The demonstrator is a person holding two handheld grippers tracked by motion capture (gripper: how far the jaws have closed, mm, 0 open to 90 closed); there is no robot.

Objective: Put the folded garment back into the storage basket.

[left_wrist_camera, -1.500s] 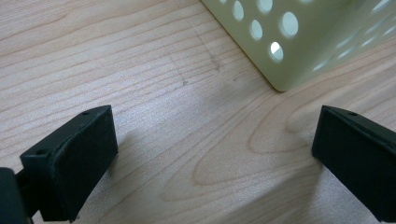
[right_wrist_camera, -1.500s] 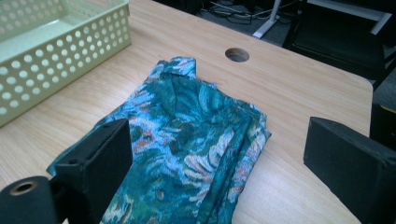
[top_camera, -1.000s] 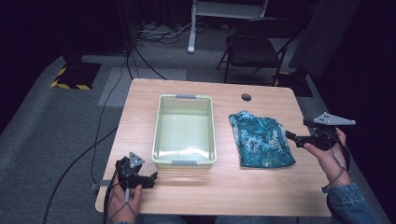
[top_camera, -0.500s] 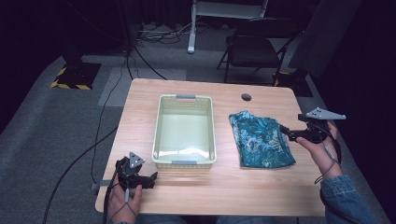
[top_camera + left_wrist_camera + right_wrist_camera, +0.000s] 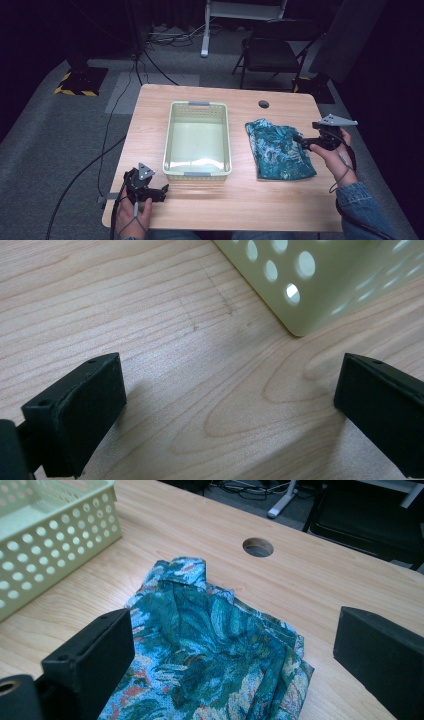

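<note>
The right hand-held gripper (image 5: 232, 665) hung wide open over the teal cloth (image 5: 210, 655); the left hand-held gripper (image 5: 230, 415), equally spread, gripped nothing beside the basket (image 5: 320, 280).

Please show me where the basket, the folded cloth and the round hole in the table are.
basket (image 5: 198, 104): high view, far rim by its grey handle.
folded cloth (image 5: 210, 645): right gripper view, middle of the patterned fabric.
round hole (image 5: 257, 547): right gripper view, its centre.

A dim lab or studio: grey carpet (image 5: 60, 135), loose cables (image 5: 150, 60), hazard-striped tape (image 5: 75, 91), a folding chair (image 5: 272, 50) behind the wooden tabletop (image 5: 240, 200)
</note>
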